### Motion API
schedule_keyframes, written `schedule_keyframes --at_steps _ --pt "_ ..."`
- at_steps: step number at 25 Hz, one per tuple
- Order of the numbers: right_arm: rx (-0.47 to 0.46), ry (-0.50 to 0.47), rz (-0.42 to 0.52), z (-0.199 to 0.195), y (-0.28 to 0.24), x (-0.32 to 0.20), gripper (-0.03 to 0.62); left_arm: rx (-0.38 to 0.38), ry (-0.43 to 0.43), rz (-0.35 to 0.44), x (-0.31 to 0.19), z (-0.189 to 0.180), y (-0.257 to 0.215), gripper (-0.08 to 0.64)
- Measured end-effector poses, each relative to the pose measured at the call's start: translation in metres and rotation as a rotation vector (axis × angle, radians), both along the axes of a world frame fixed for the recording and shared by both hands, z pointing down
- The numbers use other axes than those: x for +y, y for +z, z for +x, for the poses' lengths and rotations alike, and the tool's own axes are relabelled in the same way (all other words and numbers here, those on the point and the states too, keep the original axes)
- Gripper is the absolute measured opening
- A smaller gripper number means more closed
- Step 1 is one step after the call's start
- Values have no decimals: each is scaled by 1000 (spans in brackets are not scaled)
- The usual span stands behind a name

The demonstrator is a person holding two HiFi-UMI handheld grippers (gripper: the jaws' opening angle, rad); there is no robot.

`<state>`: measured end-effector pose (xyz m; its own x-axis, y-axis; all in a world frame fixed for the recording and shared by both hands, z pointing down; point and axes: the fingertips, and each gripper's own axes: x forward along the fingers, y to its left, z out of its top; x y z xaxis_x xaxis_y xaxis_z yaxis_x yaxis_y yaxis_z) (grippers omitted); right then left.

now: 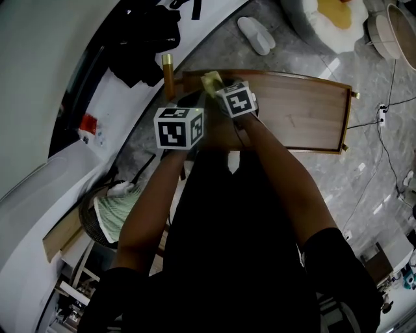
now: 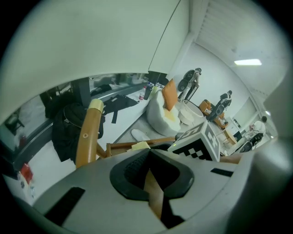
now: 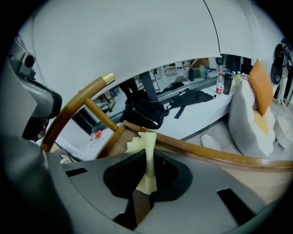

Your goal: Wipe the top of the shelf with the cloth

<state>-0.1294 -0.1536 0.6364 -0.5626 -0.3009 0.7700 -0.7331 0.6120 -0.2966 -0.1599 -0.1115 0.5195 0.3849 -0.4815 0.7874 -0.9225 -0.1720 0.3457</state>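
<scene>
The wooden shelf top (image 1: 305, 110) is a brown panel with a raised rim, seen from above. A pale yellow cloth (image 1: 211, 80) sits at its far left corner. My right gripper (image 1: 218, 88) is over that corner, shut on the cloth. In the right gripper view the cloth (image 3: 147, 151) stands pinched between the jaws of the right gripper (image 3: 147, 170), above the shelf rim (image 3: 206, 153). My left gripper (image 1: 188, 103) hovers just left of it, over the shelf's left end. In the left gripper view the left gripper (image 2: 149, 171) is shut with nothing held; the cloth (image 2: 141, 146) lies beyond.
A curved wooden post (image 1: 168, 75) with a brass cap rises at the shelf's left corner. Black bags (image 1: 146, 42) lie on a white ledge behind. A slipper (image 1: 255, 34) and a white beanbag (image 1: 325, 19) are on the floor beyond. A woven basket (image 1: 107, 211) stands lower left.
</scene>
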Motion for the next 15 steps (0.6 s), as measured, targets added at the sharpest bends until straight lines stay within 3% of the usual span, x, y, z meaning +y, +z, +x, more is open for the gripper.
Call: schedule_keyframes --at_steps 9,15 --pt "31 53 -14 96 4 -2 43 -38 -35 -10 -5 71 33 11" --pt "59 101 30 161 1 -14 43 -30 -21 -12 -13 130 47 11"
